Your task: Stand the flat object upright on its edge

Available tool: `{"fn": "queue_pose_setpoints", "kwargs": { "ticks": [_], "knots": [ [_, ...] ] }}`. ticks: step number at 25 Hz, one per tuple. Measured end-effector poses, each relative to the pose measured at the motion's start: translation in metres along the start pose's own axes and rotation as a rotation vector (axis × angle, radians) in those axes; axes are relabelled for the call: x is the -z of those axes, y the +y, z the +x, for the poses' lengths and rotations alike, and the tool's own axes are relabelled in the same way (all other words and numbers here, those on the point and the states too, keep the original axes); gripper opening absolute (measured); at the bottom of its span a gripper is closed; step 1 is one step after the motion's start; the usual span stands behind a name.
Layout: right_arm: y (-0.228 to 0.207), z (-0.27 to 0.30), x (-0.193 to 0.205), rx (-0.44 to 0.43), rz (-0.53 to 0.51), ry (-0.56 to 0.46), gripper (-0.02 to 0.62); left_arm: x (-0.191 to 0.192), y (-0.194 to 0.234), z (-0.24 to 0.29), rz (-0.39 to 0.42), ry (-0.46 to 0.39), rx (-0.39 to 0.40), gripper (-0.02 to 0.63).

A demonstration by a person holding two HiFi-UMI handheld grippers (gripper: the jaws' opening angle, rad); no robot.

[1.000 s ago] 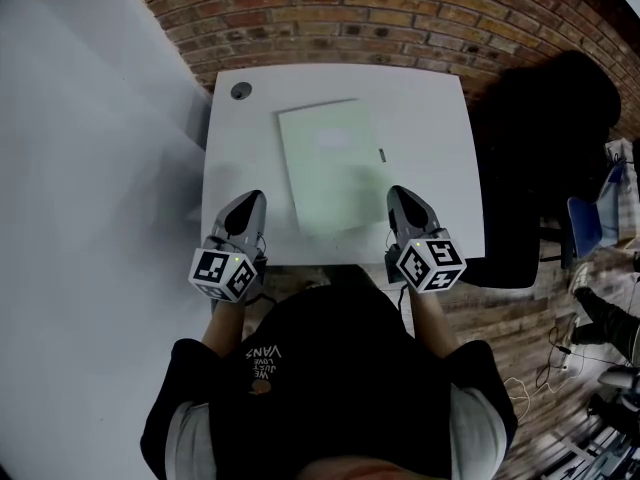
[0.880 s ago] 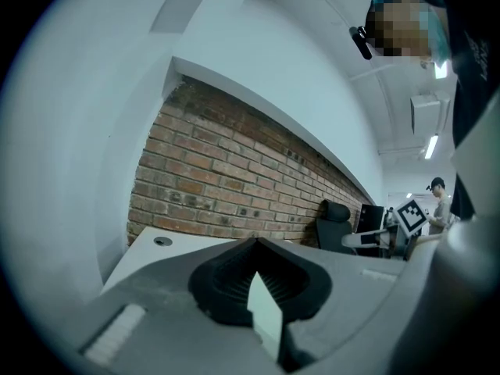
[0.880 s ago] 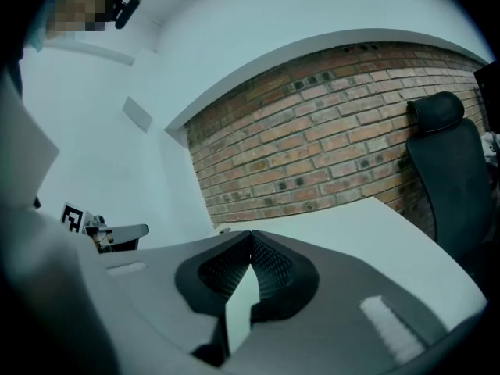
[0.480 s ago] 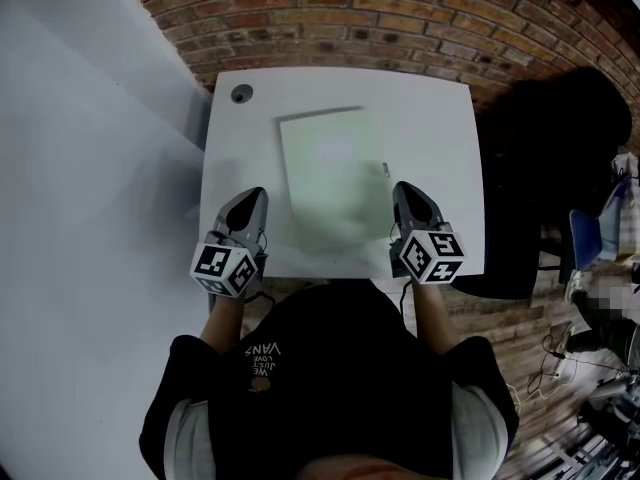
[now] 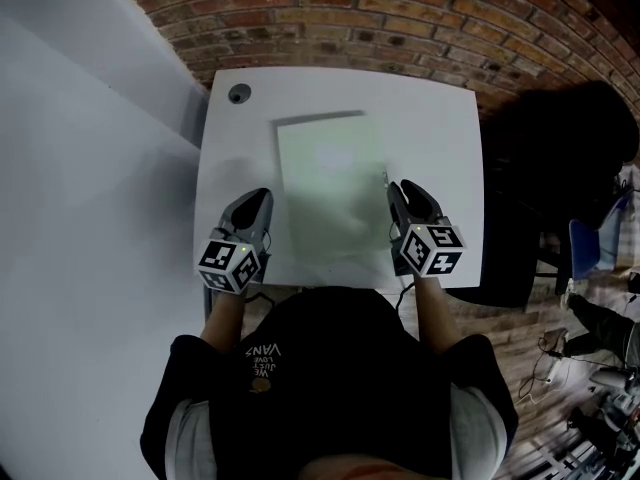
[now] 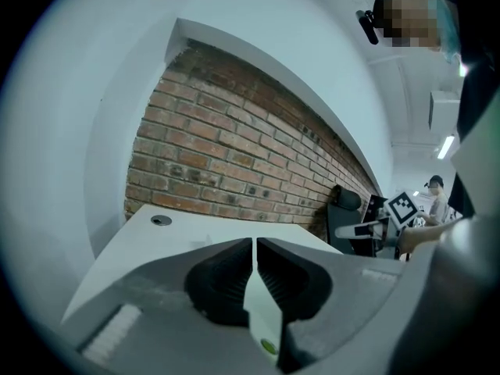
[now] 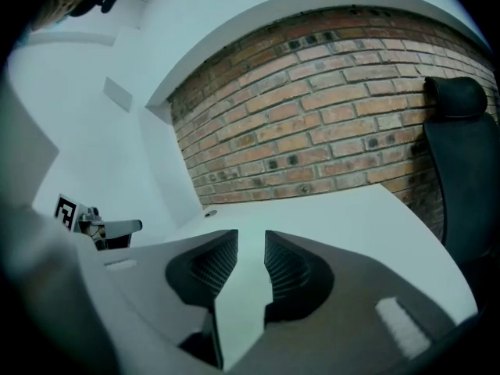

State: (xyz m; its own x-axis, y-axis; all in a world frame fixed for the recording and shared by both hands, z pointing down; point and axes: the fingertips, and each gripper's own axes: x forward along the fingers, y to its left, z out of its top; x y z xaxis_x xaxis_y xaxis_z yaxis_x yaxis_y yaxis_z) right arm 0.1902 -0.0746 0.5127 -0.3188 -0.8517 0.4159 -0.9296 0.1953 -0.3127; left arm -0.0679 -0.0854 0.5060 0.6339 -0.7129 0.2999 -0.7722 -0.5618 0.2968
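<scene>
Just flat rect. sheet point(image 5: 330, 183), smooth tabletop point(image 5: 440, 118)

Pale greenish flat object point(image 5: 328, 198), thin and rectangular, with a lighter patch toward its far end. Lies flat on the white table point(image 5: 440, 118), not yet on edge. Sits about mid-table, long sides running near to far, slightly skewed, near end close to the table's near rim.

Light: dim, cool, even.
Glare: pale patch on the flat sheet point(image 5: 330, 183).
Edges: fisheye bending, black corners.
Blur: far-right floor clutter.
</scene>
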Motion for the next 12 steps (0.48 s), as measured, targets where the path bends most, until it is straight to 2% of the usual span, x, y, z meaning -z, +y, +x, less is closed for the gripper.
{"fn": "queue_pose_setpoints", "kwargs": {
  "ticks": [4,10,12],
  "knots": [
    [-0.005,0.01,0.007,-0.005,0.007,0.039,0.138,0.008,0.004,0.01,-0.02,0.034,-0.008,0.028],
    [-0.014,0.024,0.021,-0.033,0.046,0.119,0.224,0.022,0.005,0.023,-0.091,0.097,0.004,0.156],
    [-0.017,0.027,0.025,-0.047,0.075,0.147,0.256,0.028,0.003,0.026,-0.127,0.117,0.007,0.236]
  ]
}}
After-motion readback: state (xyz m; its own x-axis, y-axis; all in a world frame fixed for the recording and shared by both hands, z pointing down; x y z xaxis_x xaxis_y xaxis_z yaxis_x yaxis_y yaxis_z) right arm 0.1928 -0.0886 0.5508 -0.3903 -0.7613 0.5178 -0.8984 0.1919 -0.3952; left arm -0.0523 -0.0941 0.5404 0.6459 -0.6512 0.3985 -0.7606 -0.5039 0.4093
